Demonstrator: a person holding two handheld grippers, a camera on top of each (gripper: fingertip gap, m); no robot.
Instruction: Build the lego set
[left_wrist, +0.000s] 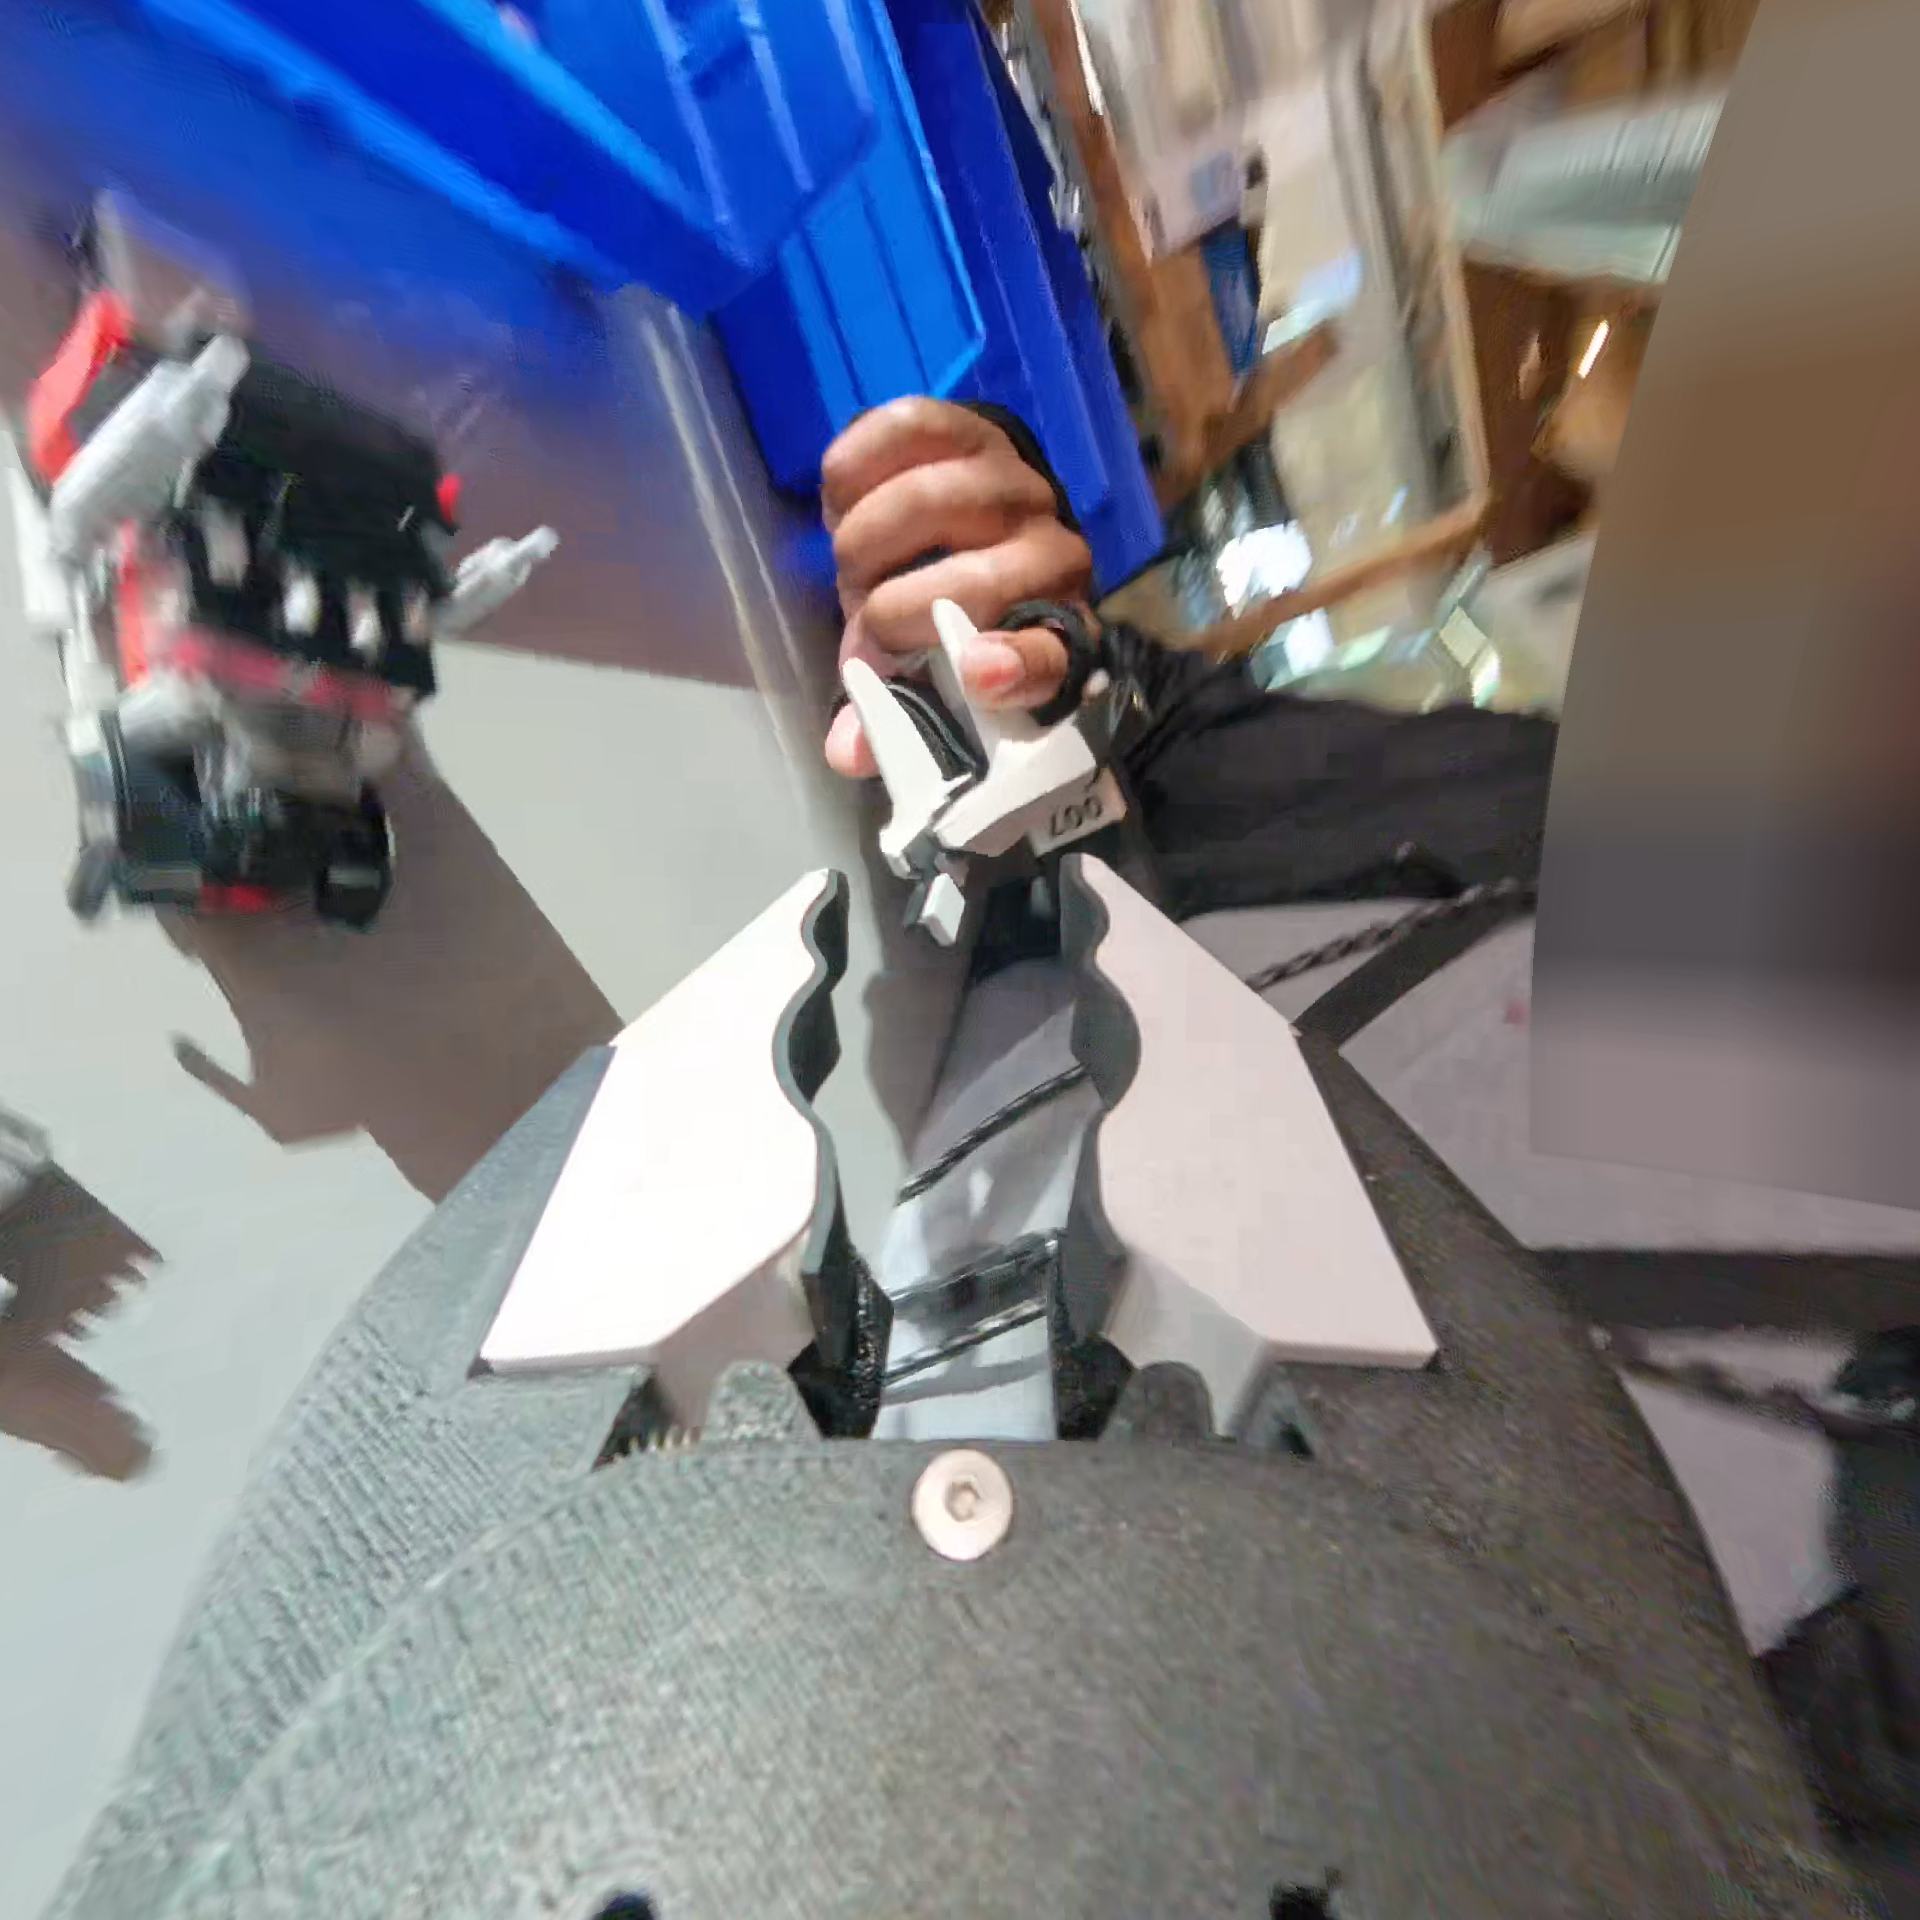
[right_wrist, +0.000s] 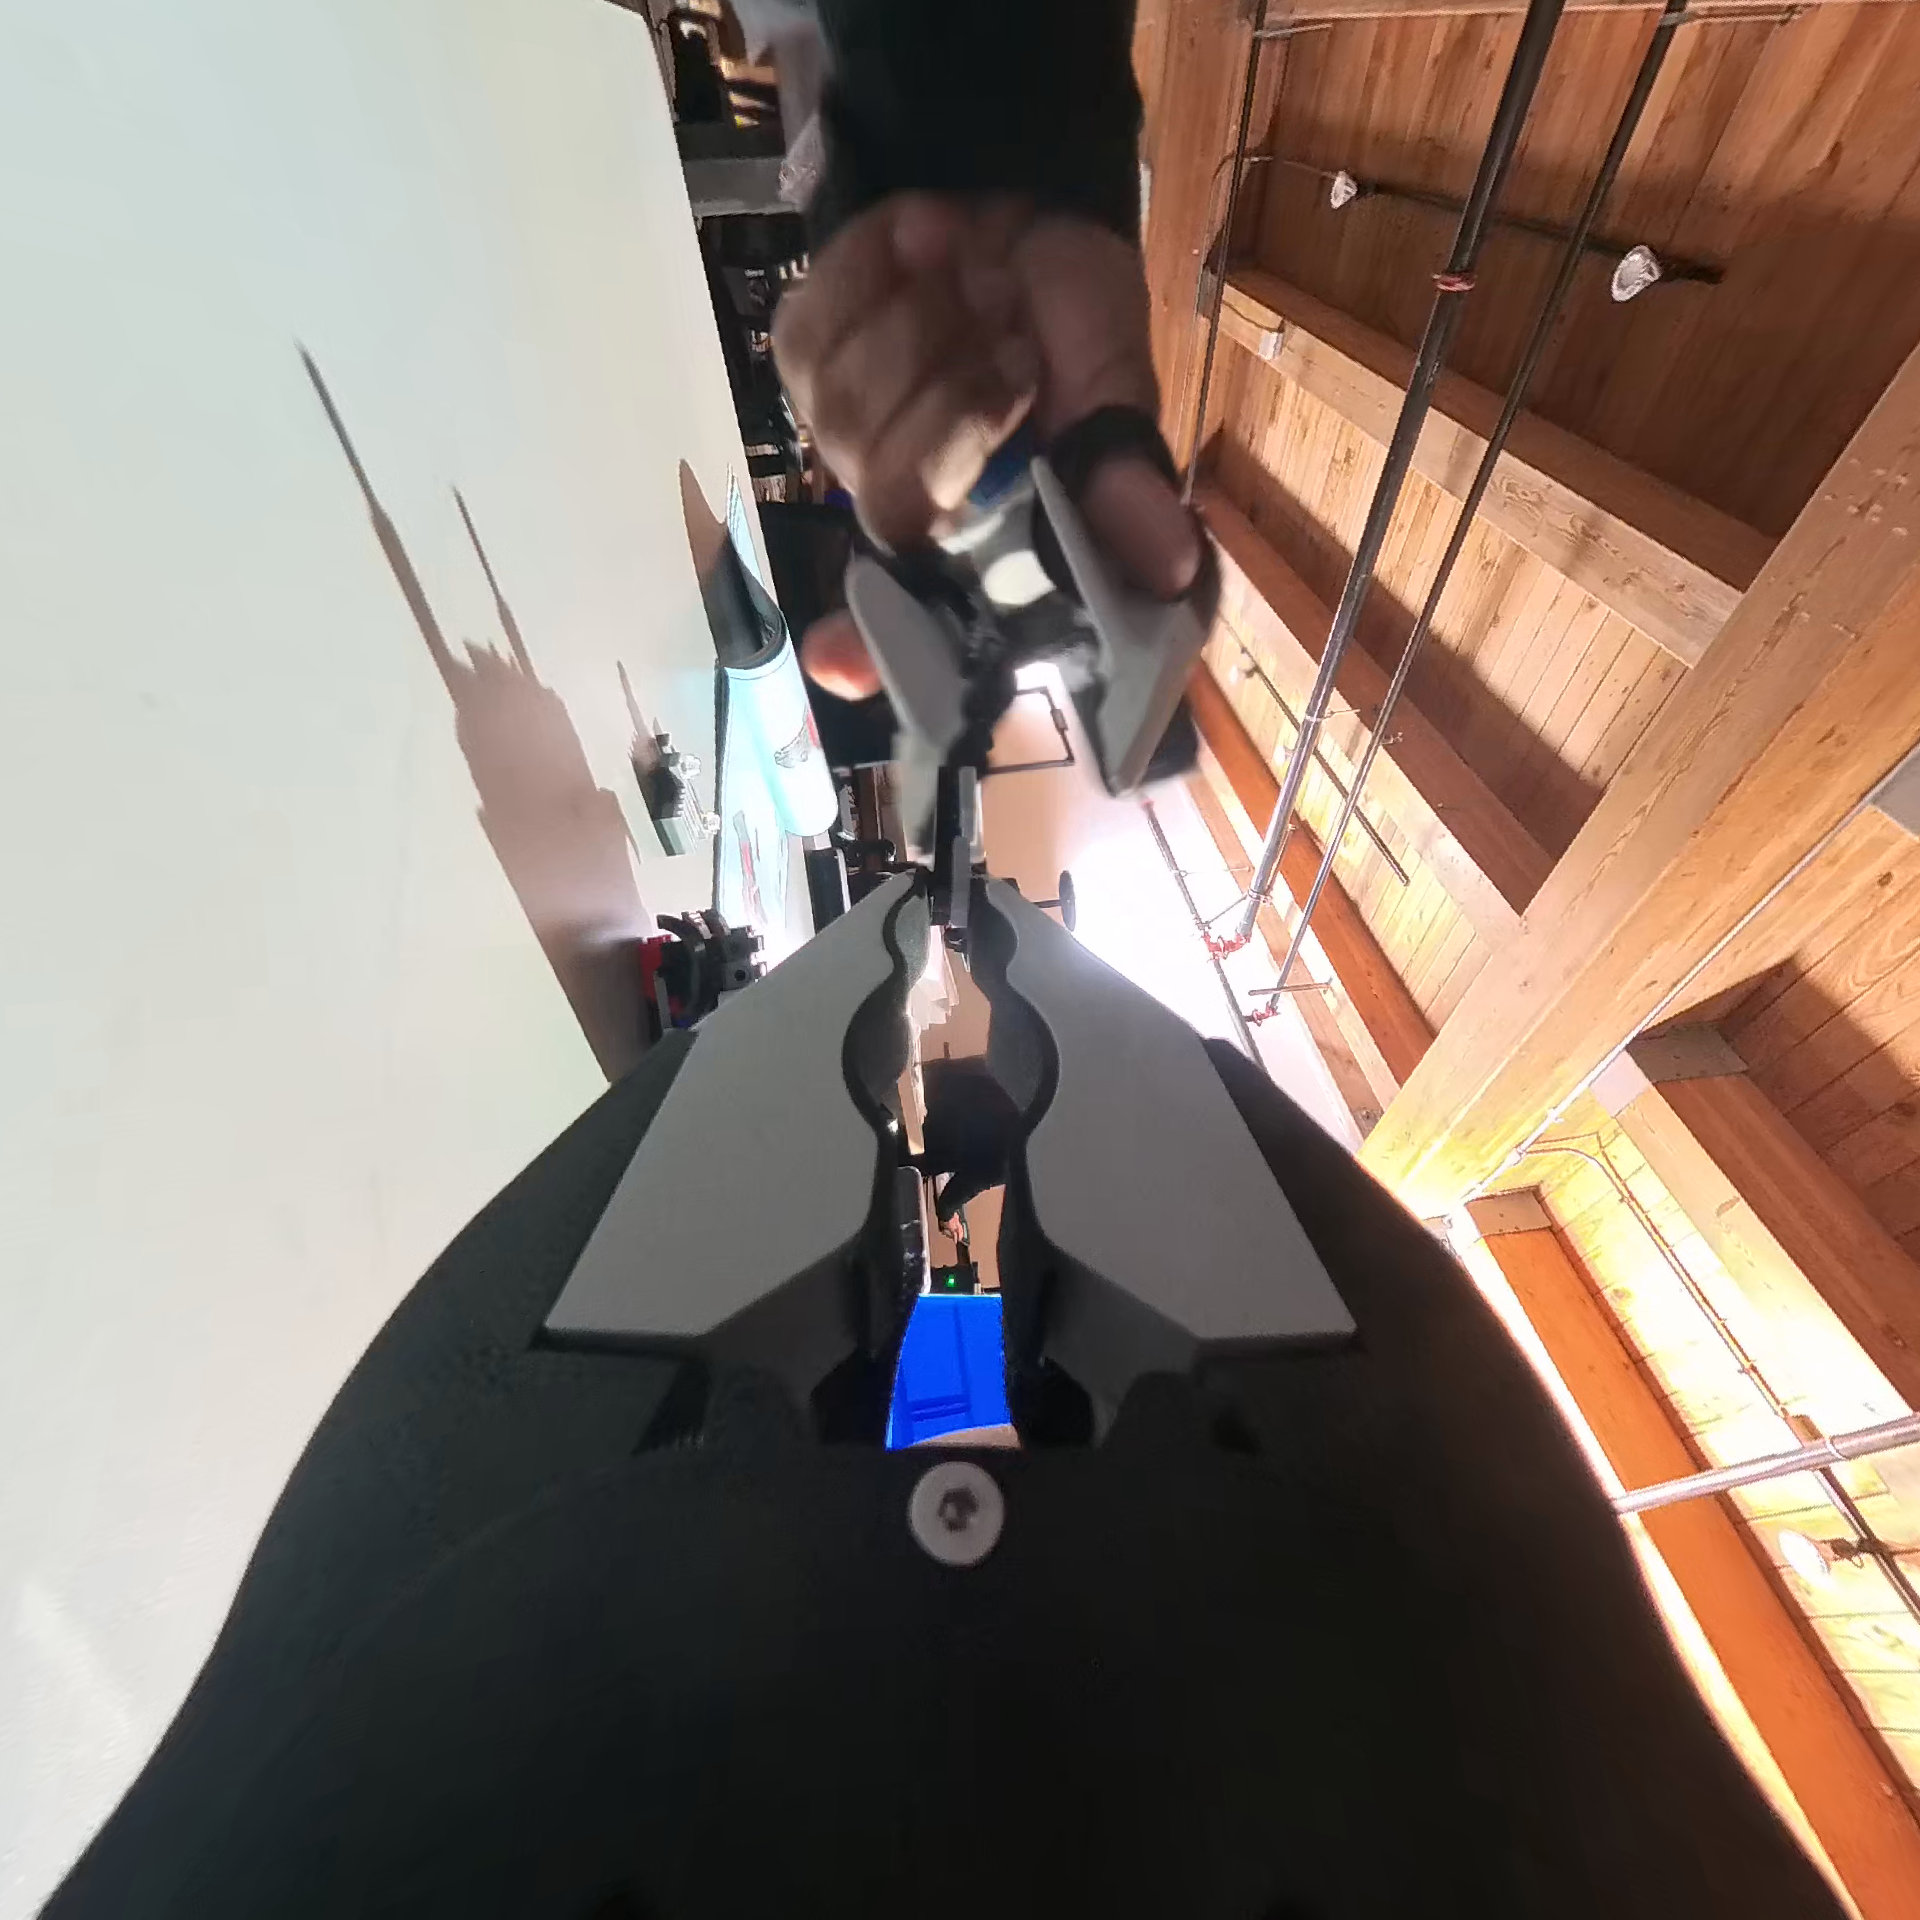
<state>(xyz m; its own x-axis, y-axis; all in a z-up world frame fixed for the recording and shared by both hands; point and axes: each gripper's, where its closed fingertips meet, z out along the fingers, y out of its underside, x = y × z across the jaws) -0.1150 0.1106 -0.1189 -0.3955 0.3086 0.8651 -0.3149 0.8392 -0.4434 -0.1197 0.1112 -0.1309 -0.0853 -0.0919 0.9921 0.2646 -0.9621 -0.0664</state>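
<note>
My left gripper (left_wrist: 956, 883) is open and empty, its white fingers wide apart. Facing it, my right gripper (left_wrist: 935, 873) points back at the camera in a hand (left_wrist: 935, 540), its tips pinching a small grey lego piece (left_wrist: 943, 912) between my left fingertips. In the right wrist view my right gripper (right_wrist: 956, 899) is shut on this thin dark piece (right_wrist: 956, 862). The left gripper's fingers (right_wrist: 1117, 644) show open just beyond it. A black, red and white lego vehicle (left_wrist: 239, 623) stands on the white table (left_wrist: 582, 790) to the left, blurred.
A blue plastic bin (left_wrist: 520, 156) stands behind the vehicle. In the right wrist view the table (right_wrist: 260, 520) carries a small grey lego assembly (right_wrist: 675, 795), a black and red part (right_wrist: 707, 961) and an instruction booklet (right_wrist: 774, 727). Wooden beams and pipes fill the right. Left and right tips are no more than a few centimetres apart.
</note>
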